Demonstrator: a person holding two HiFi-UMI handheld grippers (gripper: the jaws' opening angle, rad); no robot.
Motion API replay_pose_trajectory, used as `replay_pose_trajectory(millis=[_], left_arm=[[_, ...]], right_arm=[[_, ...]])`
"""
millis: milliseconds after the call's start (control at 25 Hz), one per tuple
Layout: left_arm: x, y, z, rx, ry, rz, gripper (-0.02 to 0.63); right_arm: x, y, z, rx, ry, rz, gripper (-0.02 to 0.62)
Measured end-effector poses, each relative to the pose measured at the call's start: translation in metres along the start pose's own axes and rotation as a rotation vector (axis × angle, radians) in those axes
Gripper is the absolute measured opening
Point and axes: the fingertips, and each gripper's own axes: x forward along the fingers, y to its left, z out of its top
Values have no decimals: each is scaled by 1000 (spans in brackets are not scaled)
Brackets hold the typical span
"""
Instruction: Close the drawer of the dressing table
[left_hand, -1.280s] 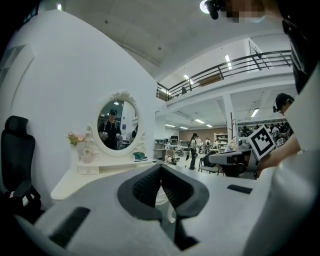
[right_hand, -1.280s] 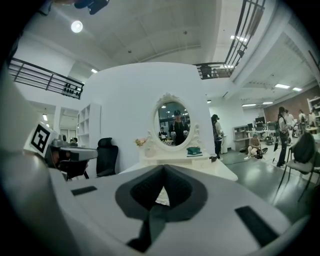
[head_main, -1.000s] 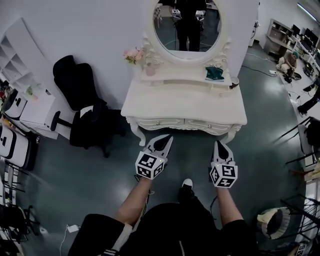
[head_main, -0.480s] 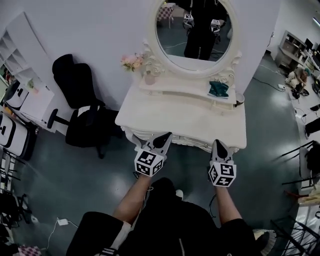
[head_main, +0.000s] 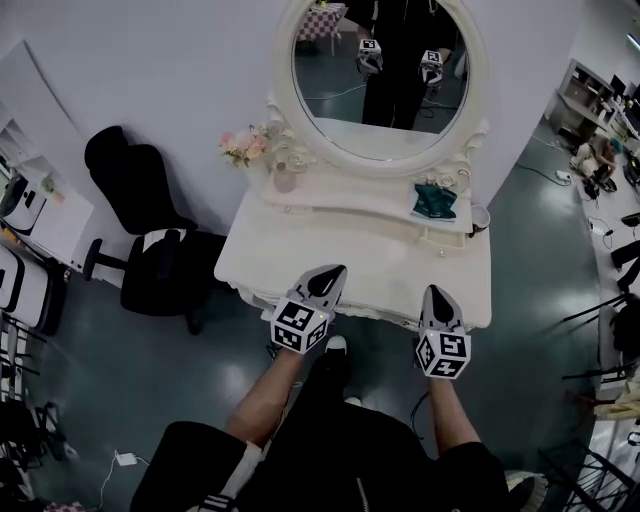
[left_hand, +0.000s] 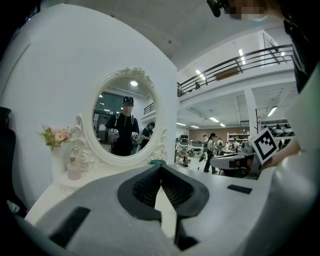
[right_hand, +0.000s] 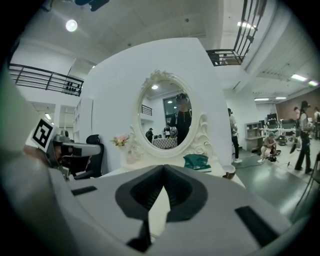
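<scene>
Fingers pressed together and empty on both the left gripper (head_main: 335, 272) and the right gripper (head_main: 437, 292), tips over the worktop's (head_main: 350, 245) near edge. The dressing table's drawer front (head_main: 376, 314) runs crosswise just beneath them, barely visible. Both grippers look equally near it.

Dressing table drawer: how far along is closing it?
Done: nothing visible yet. In hand: left gripper and right gripper, both shut and empty, hover over the table at its front edge. Left: the small shelf drawer below the green item seems to stick out; pushing it in remains.
</scene>
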Motion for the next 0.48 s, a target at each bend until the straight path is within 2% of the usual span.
replay_pose_trajectory(millis=[480], left_arm=[[115, 97, 32, 29, 4, -97, 5]], right_arm=[[139, -24, 48, 9, -18, -66, -3]])
